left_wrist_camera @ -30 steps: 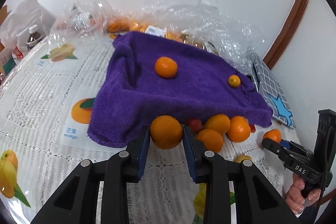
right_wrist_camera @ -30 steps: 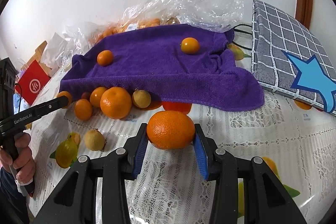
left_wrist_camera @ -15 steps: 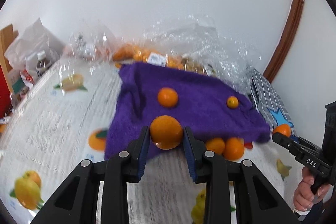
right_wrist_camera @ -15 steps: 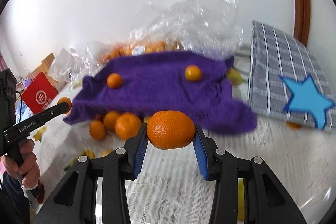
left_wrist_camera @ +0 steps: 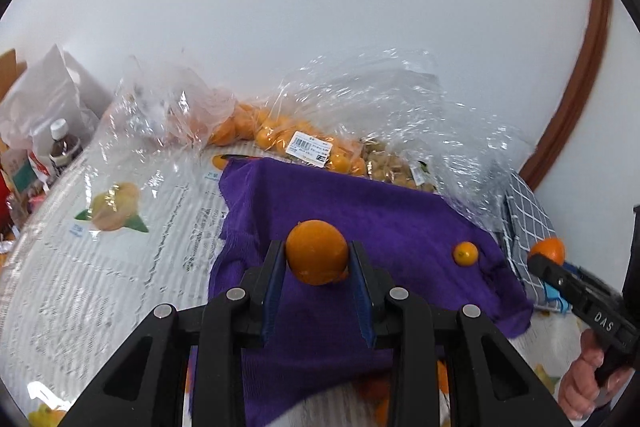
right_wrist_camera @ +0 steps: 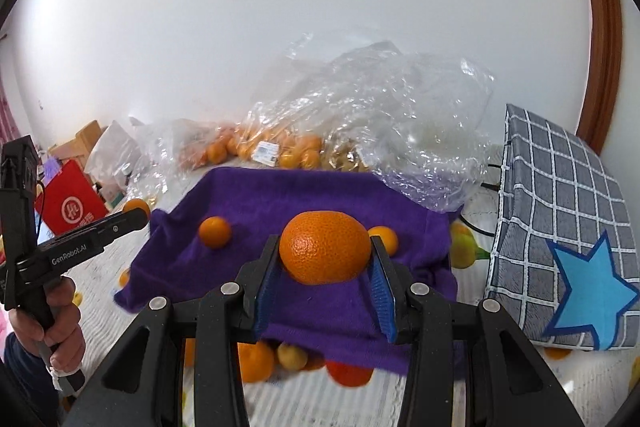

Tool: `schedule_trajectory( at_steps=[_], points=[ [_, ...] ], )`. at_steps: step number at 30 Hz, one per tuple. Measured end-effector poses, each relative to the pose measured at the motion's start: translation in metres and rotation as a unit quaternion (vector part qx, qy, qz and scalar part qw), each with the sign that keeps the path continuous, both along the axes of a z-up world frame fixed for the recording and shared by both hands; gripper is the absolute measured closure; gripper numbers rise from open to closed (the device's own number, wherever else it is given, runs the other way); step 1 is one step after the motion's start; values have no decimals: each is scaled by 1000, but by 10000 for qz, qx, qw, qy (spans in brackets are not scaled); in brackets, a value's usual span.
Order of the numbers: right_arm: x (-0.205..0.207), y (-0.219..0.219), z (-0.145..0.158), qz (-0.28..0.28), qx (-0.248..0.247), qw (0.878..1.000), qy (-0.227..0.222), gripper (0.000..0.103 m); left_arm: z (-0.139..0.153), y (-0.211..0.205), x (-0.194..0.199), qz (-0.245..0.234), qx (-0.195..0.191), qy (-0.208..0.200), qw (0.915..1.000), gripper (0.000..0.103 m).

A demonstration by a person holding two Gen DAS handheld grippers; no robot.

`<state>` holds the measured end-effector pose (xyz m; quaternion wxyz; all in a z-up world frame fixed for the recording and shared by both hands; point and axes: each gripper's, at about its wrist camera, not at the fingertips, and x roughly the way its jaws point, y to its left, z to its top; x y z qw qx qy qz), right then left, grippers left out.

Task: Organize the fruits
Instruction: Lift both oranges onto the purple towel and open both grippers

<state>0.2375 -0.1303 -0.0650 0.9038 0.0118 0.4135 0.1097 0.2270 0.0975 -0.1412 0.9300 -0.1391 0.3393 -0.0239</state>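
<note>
Both hands have risen from the tablecloth since a second ago. My left gripper (left_wrist_camera: 317,259) stays clamped on a small orange (left_wrist_camera: 317,251), now carried over the purple towel (left_wrist_camera: 400,223); my right gripper (right_wrist_camera: 325,259) stays clamped on a larger orange (right_wrist_camera: 325,247), likewise above the towel. Two fruits (right_wrist_camera: 215,231) already rest on the towel; more lie by its near edge. I judge both oranges ready for placing there.

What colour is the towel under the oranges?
Purple. The towel shows best in the right wrist view.
</note>
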Motion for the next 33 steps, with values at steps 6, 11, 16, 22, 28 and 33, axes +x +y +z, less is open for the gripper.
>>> schedule_trajectory(
  at_steps=[6, 11, 16, 22, 28, 33],
  points=[
    [15, -18, -32, -262, 69, 9988, 403, 61, -20, 8, 11, -39, -37, 145, 9999, 73],
    [19, -26, -43, -290, 94, 9984, 479, 61, -31, 12, 11, -126, -373, 241, 9989, 73],
    [22, -29, -56, -330, 116, 9973, 645, 61, -33, 2, 14, -85, 28, 191, 9998, 73],
    [25, -25, -65, -290, -44, 9968, 750, 61, -38, -5, 16, -180, 50, 267, 9995, 73],
    [26, -24, -72, -351, -149, 9955, 864, 61, -42, -10, 17, -216, 71, 368, 9991, 73],
    [24, -19, -76, -313, -307, 9947, 926, 61, -45, -10, 19, -217, 92, 447, 9987, 73]
  ],
)
